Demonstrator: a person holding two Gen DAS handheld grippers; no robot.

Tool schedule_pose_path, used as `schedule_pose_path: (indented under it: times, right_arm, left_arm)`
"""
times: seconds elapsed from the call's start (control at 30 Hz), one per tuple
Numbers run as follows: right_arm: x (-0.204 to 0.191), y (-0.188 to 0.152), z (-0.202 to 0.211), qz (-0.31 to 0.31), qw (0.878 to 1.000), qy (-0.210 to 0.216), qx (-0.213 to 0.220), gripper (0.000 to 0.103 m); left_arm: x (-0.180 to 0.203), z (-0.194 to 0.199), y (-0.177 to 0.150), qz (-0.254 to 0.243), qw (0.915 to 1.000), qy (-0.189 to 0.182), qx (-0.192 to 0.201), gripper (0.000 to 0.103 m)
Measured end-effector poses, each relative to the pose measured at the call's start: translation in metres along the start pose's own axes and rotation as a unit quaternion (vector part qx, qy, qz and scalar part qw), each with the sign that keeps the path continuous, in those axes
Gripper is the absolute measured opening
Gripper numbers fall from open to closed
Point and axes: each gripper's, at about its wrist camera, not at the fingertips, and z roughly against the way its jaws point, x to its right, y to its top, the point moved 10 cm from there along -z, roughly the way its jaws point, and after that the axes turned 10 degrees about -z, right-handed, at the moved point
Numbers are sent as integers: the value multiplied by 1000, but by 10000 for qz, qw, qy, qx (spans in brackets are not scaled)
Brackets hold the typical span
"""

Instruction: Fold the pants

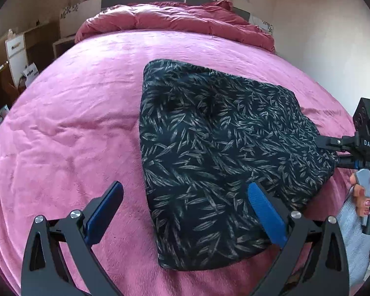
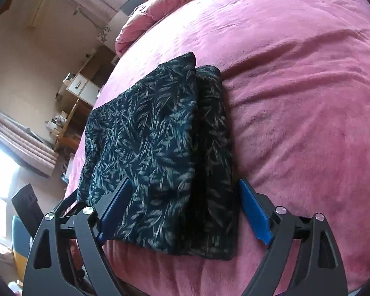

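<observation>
The pants (image 1: 209, 148), dark navy with a pale leaf print, lie folded in a thick flat bundle on the pink blanket (image 1: 69, 128). My left gripper (image 1: 185, 192) stands open over the bundle's near left part. Its left finger is above bare blanket and its right finger above the cloth, and nothing is held. In the right wrist view the folded pants (image 2: 155, 143) show stacked layers. My right gripper (image 2: 185, 185) is open, its blue pads wide apart on either side of the near edge and not pressing on it. From the left wrist view the right gripper (image 1: 330, 151) sits at the bundle's right edge.
A crumpled pink duvet (image 1: 175, 17) lies at the head of the bed below a window. Shelves and boxes (image 1: 17, 54) stand off the bed's left side. A person's hand (image 1: 362, 197) holds the right gripper's handle. A pale wall runs along the right.
</observation>
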Motion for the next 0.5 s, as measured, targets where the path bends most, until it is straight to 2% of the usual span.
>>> schedule_pose_path:
  times: [0.37, 0.5]
  right_arm:
    - [0, 9, -7, -158, 9993, 322, -99, 85]
    - [0, 7, -5, -149, 9993, 338, -72, 85]
  left_arm:
    - [-5, -16, -4, 482, 9965, -656, -213, 101]
    - [-4, -20, -2, 454, 9964, -658, -268, 101]
